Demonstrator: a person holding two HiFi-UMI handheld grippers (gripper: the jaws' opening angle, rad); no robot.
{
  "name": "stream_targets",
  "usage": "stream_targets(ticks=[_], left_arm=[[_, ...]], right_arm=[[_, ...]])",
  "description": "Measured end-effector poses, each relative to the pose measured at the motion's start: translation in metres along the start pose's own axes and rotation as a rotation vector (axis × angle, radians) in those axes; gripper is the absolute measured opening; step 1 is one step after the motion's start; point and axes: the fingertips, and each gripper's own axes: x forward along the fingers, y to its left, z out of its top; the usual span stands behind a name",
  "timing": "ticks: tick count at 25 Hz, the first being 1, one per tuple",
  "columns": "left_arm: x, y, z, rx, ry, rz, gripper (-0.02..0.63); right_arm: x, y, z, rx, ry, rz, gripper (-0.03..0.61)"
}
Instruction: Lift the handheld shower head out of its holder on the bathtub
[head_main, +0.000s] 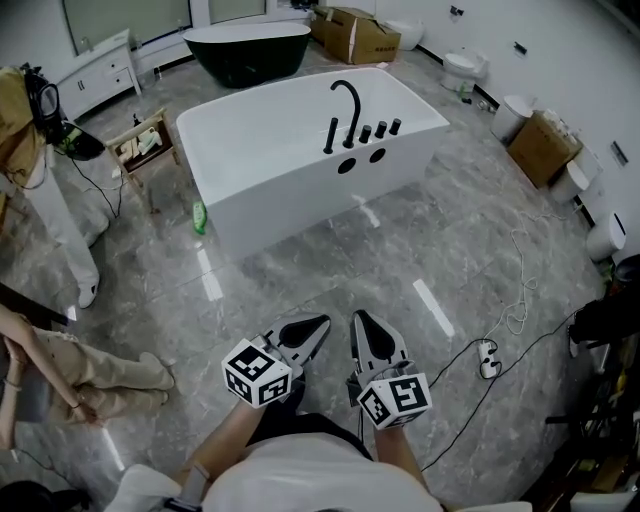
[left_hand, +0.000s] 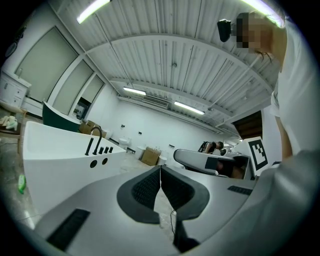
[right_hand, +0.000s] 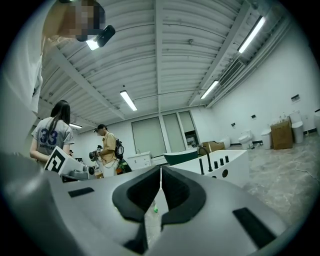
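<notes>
The white bathtub (head_main: 260, 190) stands on the marble floor well ahead of me. On its near rim a black handheld shower head (head_main: 330, 135) stands upright in its holder, beside the arched black faucet (head_main: 348, 100) and three black knobs. Both grippers hover low over the floor, far short of the tub. My left gripper (head_main: 322, 323) and right gripper (head_main: 358, 318) are shut and hold nothing. The left gripper view has the shower head (left_hand: 89, 146) far off to the left, beyond its gripper (left_hand: 160, 167). In the right gripper view the shower head (right_hand: 201, 166) stands right of the gripper (right_hand: 160, 170).
A green bottle (head_main: 199, 215) lies by the tub's left corner, near a wooden stool (head_main: 145, 145). A dark tub (head_main: 250, 45), cardboard boxes (head_main: 360, 35) and toilets line the back and right. Cables and a controller (head_main: 488, 358) lie at the right. A person (head_main: 60, 365) sits at the left.
</notes>
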Motion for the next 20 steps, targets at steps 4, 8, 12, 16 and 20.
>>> stream_targets(ticks=[4,8,12,16,20], left_arm=[[0.016,0.022,0.015,-0.01,-0.012,-0.001,0.012],[0.03,0.039,0.024,-0.02,-0.009,-0.005,0.012],[0.046,0.057,0.035,-0.023,-0.006,-0.011,0.011],[0.06,0.073,0.048,-0.02,-0.008,-0.021,0.012],[0.07,0.09,0.056,-0.017,-0.01,-0.023,0.012]], right_arm=[[0.027,-0.016,0.009,-0.012,0.002,-0.002,0.017],[0.047,-0.032,0.016,-0.014,0.003,-0.015,0.018],[0.066,-0.045,0.021,-0.008,0.007,-0.029,0.018],[0.087,-0.054,0.027,0.006,0.005,-0.034,0.018],[0.106,-0.06,0.028,0.01,0.006,-0.029,0.018]])
